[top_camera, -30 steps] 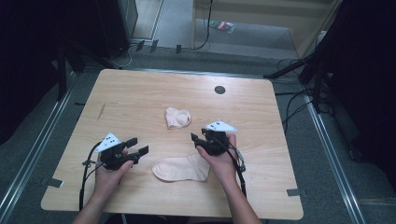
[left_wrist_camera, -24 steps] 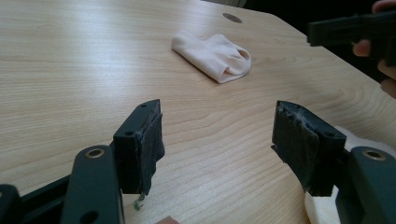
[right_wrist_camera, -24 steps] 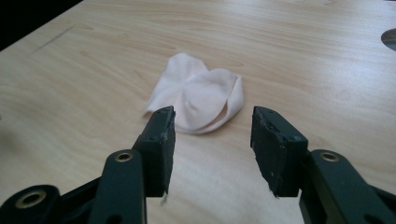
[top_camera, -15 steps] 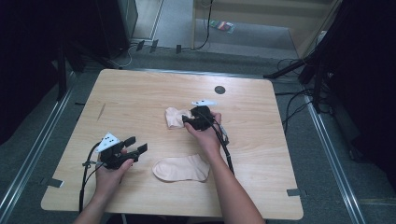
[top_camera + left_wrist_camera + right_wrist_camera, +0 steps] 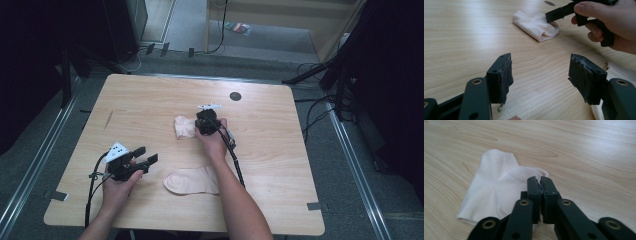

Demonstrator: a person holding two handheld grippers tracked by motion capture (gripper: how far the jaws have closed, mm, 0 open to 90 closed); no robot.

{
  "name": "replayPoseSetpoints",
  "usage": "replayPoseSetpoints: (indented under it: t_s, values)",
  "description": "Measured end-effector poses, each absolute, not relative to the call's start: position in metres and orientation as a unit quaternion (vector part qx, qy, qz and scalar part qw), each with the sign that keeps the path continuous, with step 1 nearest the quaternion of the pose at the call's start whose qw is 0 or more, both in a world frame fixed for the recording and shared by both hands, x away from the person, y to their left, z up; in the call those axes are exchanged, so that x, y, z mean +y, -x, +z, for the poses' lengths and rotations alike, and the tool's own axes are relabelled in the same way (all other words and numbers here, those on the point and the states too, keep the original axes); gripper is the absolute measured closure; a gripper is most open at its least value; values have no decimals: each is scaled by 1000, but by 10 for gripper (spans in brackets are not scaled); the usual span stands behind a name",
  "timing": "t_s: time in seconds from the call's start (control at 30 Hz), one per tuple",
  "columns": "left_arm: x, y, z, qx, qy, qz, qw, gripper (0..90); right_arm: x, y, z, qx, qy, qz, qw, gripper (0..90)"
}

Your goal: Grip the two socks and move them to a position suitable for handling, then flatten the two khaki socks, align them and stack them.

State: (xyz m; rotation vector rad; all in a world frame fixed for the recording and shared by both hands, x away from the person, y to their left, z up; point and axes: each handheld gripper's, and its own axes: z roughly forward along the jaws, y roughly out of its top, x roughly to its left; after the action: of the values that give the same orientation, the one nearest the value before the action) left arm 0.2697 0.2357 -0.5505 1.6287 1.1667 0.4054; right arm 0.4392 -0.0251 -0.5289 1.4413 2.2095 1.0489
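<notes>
Middle of the high view: right gripper (image 5: 200, 120) down at the near edge of a folded sock (image 5: 183, 127), jaws pressed together in the right gripper view with the tips over the sock's ribbed hem; whether any cloth is pinched between them cannot be told. Lower middle of the high view: second sock (image 5: 192, 181) flat on the table (image 5: 280, 150), well apart from the folded one. Lower left: left gripper (image 5: 145, 162) hovering wide open over bare wood, holding nothing, pads (image 5: 504, 77) spread in the left gripper view. Probably the step of picking up the folded sock to bring it to its mate. Best done by checking for a real bite on the hem, lifting slowly, keeping the fold from dragging, then carrying low toward the flat sock, with the open gripper ready to steady it
</notes>
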Motion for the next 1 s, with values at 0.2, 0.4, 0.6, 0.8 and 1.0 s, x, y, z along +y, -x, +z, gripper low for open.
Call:
replayPoseSetpoints:
  t_s: [0.2,0.4,0.6,0.8,1.0]
  values:
    - [236,-270,-550,489,-679,169,520,362,-33,-416,-500,743,-497,433,113,898]
    - [235,-270,-551,489,-680,169,520,364,-49,-376,-485,721,-499,471,99,900]
    - [234,-270,-551,488,-684,169,516,364,-79,-355,-504,704,-524,469,100,900]
    - [232,-271,-550,485,-689,172,510,364,-101,-352,-525,715,-532,438,120,626]
    - [228,-274,-547,487,-694,172,501,385,-136,-348,-513,682,-553,466,110,663]
